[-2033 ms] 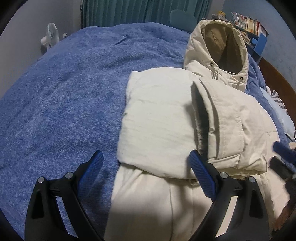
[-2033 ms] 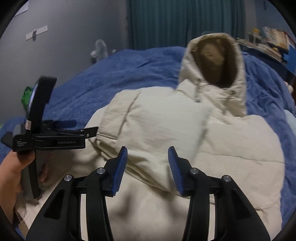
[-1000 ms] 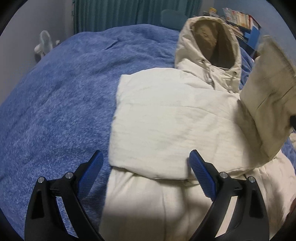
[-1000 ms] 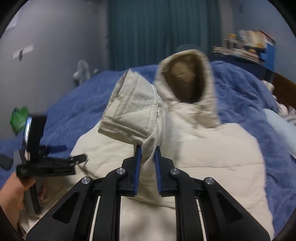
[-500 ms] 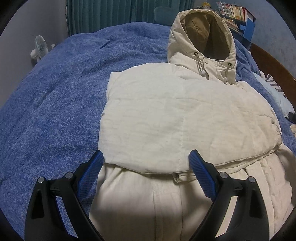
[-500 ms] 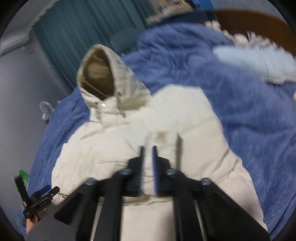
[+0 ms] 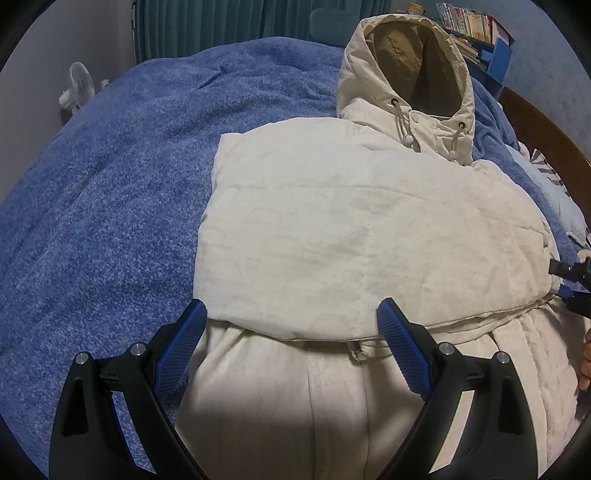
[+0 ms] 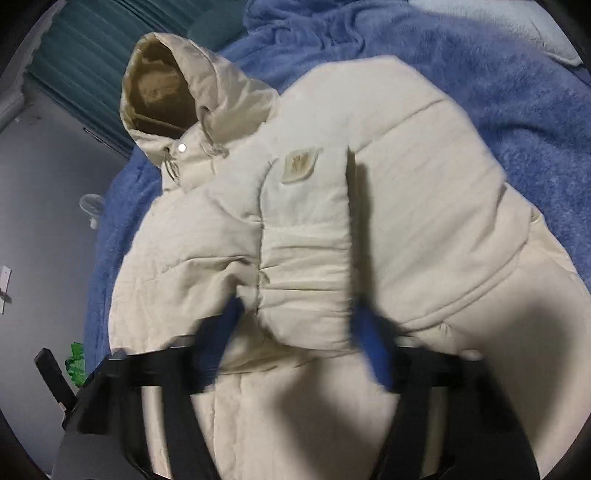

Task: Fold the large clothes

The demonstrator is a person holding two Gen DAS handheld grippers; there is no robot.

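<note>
Hooded cream puffer jacket [image 7: 369,240] lies on the blue bedspread [image 7: 110,184], its sleeve [image 8: 306,240] laid across the chest between the right gripper's [image 8: 295,332] parted, blurred jaws, while left gripper [image 7: 291,347] hovers wide near the hem.

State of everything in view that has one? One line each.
jacket: lying flat on the blue blanket, partly folded
patched sleeve: folded in over the chest
hood: open, not folded
left gripper: jaws wide open, holding nothing
right gripper: blurred, jaws apart, just been opening, sleeve end between them, apparently not gripped
curtains: drawn shut
</note>
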